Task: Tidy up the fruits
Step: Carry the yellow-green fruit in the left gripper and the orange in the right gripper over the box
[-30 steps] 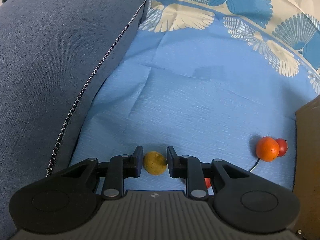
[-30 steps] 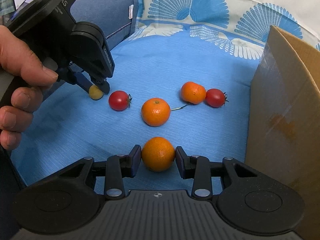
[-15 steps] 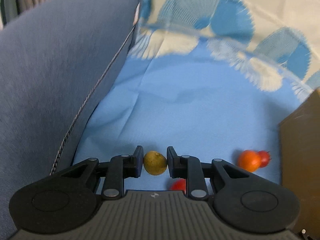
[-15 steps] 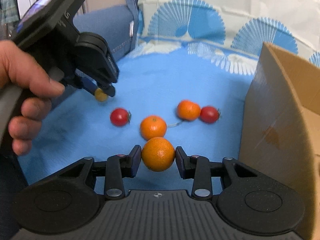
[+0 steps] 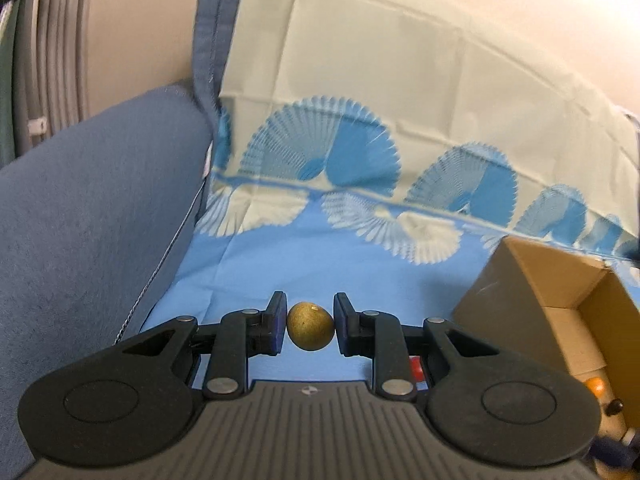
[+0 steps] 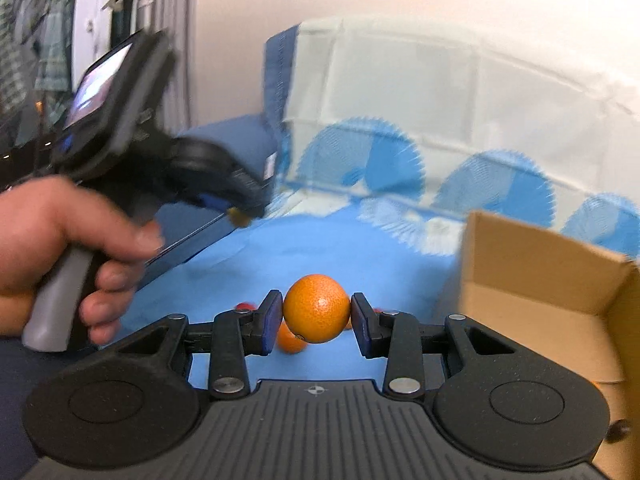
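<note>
Left gripper (image 5: 310, 327): I have it clenched on one small yellow-green fruit (image 5: 310, 326), both pads against its sides, carried clear of the cloth.
Right gripper (image 6: 316, 316): I have it clamped on one mandarin (image 6: 316, 308), pads pressing each side, lifted above the cloth.
Left hand (image 6: 60, 248): in the right wrist view it grips the other tool's handle, blurred, with that tool's yellow fruit just visible at its tip.
Fruit under the right gripper: one more mandarin (image 6: 291, 340) on the cloth below the held one; a red sliver (image 6: 245, 306) left of the fingers and an edge at the right finger, too hidden for me to count surely.
Fruit under the left gripper: one red bit (image 5: 417, 369) shows between the linkage, probably a tomato.
Blue cloth (image 5: 360, 276): otherwise bare from here to its patterned border.
Cardboard box (image 6: 532, 280): open, to the right; inside I spot only something orange (image 5: 595, 387) low in the left wrist view.
Progress: I judge it midway, two fruits in the air and none of them dropped in yet.
Left to do: carry both to the box, release, then return for at least the mandarin and the red ones.
</note>
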Action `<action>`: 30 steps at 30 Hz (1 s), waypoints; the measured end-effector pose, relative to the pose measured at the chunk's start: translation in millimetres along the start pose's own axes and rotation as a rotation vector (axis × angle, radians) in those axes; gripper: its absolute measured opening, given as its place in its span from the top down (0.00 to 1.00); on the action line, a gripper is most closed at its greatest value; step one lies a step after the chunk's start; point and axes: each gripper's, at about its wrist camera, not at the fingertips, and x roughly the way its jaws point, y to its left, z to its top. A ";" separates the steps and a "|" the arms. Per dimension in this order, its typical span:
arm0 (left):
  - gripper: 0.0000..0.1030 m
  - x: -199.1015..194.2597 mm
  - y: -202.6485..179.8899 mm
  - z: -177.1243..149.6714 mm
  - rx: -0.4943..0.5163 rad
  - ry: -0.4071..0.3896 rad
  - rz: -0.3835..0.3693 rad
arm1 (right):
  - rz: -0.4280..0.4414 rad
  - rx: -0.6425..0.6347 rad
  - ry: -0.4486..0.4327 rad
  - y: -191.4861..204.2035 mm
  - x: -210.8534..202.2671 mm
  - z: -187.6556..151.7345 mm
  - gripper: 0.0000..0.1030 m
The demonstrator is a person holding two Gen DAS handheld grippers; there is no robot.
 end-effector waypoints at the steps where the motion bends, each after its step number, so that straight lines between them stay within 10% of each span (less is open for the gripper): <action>1: 0.73 -5.0 -3.7 -1.8 0.013 -0.015 -0.009 | -0.024 0.007 -0.013 -5.8 -5.4 2.3 0.62; 18: 0.73 -66.2 -41.1 -24.3 0.172 -0.155 -0.176 | -0.345 0.213 -0.255 -149.9 -132.8 11.2 0.62; 25: 0.73 -71.5 -50.1 -28.5 0.203 -0.169 -0.213 | -0.414 0.491 -0.306 -208.7 -179.1 -16.5 0.62; 30: 0.73 -62.9 -56.6 -28.9 0.244 -0.164 -0.204 | -0.479 0.373 -0.280 -206.0 -185.2 -21.7 0.62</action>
